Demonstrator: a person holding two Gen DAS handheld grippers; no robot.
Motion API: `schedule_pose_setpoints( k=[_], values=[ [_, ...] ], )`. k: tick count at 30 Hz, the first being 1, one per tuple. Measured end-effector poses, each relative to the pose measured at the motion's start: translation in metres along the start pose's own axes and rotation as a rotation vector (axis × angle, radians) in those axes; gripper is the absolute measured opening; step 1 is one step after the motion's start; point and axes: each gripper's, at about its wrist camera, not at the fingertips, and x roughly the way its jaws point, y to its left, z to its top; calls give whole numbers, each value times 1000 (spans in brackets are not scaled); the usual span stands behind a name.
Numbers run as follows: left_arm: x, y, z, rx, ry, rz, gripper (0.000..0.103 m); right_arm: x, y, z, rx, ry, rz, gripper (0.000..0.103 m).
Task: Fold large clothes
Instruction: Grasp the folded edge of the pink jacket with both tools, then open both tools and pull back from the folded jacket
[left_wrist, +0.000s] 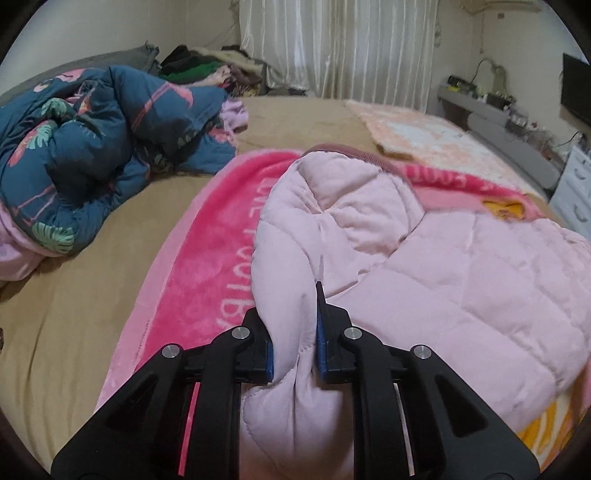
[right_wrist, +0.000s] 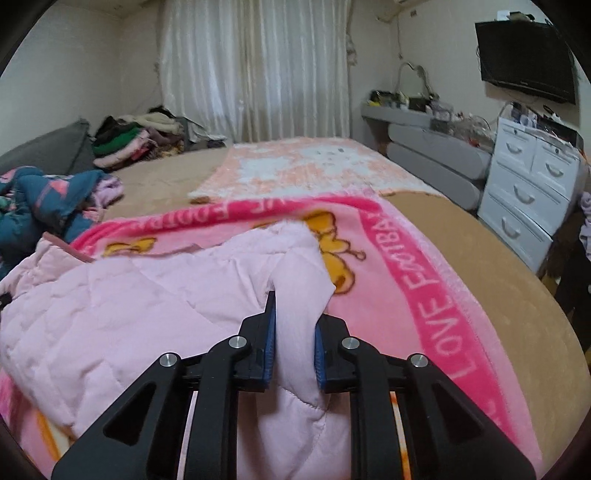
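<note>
A: Which step is this?

B: The grip for a fold, I'd say. The left gripper has its jaws clenched on a bunched edge of the jacket, and the right gripper has pinched another bunched edge of the same jacket. Fabric fills the gap between the blue pads in both wrist views.

A: So nothing is folded yet?

B: Hard to be sure. The jacket lies rumpled and mostly spread on the pink blanket, which lies on the bed. I judge the fold barely begun.

A: What does the next move call for?

B: Both hands lifting together and carrying the held edge across the body of the jacket, keeping the cloth taut between them so it lands flat. If one hand leads, the padded fabric will likely twist or bunch.

A: How does the jacket look?

B: Pale pink, quilted and puffy, stitched in panels, with a darker pink ribbed band at its far end in the left view. It looks soft and thick, so creases won't hold sharply.

A: Anything close by?

B: A blue quilt lies heaped well apart on the bed.
</note>
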Motion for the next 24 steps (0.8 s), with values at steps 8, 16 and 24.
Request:
schedule_pose_setpoints(
  k=[8,16,24],
  values=[
    [36,-8,-9,13,53,54,10,52,2,-22,12,119,-37,16],
    [44,-12,-10,30,70,66,12,67,5,-34,11,167,-51,17],
    [21,-2,-3,-19,92,98,60,31,-18,-27,133,179,-11,70]
  ],
)
